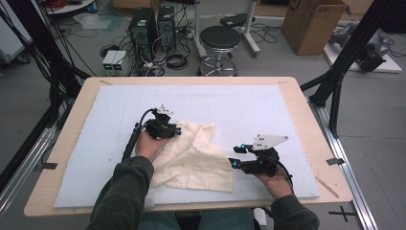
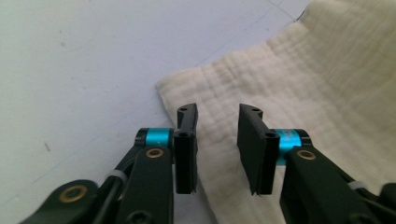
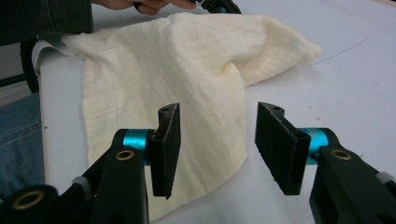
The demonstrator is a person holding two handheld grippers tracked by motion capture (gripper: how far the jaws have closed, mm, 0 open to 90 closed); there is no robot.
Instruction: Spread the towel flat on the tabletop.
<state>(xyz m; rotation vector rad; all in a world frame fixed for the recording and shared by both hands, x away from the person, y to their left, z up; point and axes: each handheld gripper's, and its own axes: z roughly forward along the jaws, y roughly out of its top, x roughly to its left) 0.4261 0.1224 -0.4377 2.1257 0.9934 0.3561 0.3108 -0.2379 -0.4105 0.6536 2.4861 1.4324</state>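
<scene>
Cloth (image 1: 191,155), cream and crumpled, lies on the pale blue mat (image 1: 86,158) near the table's front edge. The left gripper (image 2: 217,135) hangs over its edge, jaws spread, pads off the fabric. The right gripper (image 3: 217,140) stands just beside the cloth's right edge, jaws spread and empty.

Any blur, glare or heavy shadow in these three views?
High view: soft overall, even light, no glare on the cloth. Left gripper view: weave sharp near the left gripper, softer farther off. Right gripper view: right gripper sharp, shade under the cloth's raised fold.
</scene>
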